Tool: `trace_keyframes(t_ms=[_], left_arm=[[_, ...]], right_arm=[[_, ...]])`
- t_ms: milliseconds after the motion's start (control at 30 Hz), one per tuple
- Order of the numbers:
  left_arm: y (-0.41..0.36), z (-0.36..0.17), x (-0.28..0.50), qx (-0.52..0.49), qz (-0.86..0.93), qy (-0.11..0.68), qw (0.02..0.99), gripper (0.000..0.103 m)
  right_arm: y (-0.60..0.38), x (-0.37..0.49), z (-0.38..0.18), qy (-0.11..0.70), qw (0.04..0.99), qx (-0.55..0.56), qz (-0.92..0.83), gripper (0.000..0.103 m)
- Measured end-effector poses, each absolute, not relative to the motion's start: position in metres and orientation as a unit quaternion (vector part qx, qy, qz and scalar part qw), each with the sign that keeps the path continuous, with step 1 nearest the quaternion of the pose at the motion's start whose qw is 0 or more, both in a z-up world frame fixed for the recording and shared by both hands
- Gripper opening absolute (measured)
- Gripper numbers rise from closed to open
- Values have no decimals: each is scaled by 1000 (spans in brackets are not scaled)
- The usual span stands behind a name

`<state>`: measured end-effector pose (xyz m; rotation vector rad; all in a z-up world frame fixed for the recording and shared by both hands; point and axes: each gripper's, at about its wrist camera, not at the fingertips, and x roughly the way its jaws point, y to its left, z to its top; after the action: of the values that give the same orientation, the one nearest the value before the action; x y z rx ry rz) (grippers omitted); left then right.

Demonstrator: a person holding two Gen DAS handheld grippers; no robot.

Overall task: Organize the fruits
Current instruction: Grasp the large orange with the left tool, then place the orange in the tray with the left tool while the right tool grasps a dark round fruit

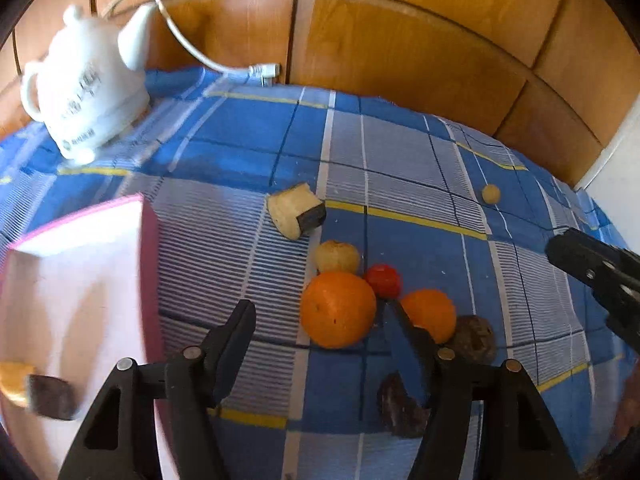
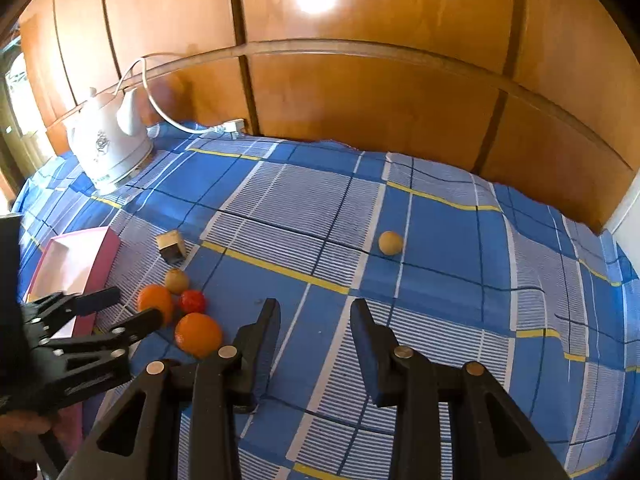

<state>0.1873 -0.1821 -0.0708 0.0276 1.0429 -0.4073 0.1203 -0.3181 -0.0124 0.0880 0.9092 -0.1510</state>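
Observation:
A cluster of fruits lies on the blue plaid cloth (image 1: pixel 248 132): a large orange (image 1: pixel 338 310), a smaller orange (image 1: pixel 430 314), a red fruit (image 1: pixel 383 280), a pale round fruit (image 1: pixel 337 257), a brown round fruit (image 1: pixel 474 338) and a dark piece (image 1: pixel 400 404). A pale chunk with a dark end (image 1: pixel 296 210) lies behind them. A small yellow ball (image 2: pixel 390 243) sits alone. My left gripper (image 1: pixel 320 312) is open, low over the large orange. My right gripper (image 2: pixel 314 316) is open and empty over bare cloth. A pink box (image 1: pixel 80 280) holds one piece (image 1: pixel 36 394).
A white electric kettle (image 1: pixel 86 88) with its cord (image 1: pixel 188 44) stands at the back left. Wooden cabinet doors (image 2: pixel 360 100) run behind the table. The right gripper's finger shows at the right edge of the left wrist view (image 1: pixel 592 268).

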Motion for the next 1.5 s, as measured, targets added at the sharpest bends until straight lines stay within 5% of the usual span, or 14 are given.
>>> trace_keyframes(t_ms=[167, 1067, 1500], left_arm=[[-191, -81, 186, 29, -219, 488, 844, 41], [-131, -31, 135, -7, -224, 451, 864, 39], [-52, -30, 108, -31, -143, 455, 878, 40]], right_arm=[[-313, 121, -11, 433, 898, 25, -74, 37], [-284, 131, -59, 524, 847, 66, 61, 37], [-266, 130, -80, 540, 839, 6, 71, 52]])
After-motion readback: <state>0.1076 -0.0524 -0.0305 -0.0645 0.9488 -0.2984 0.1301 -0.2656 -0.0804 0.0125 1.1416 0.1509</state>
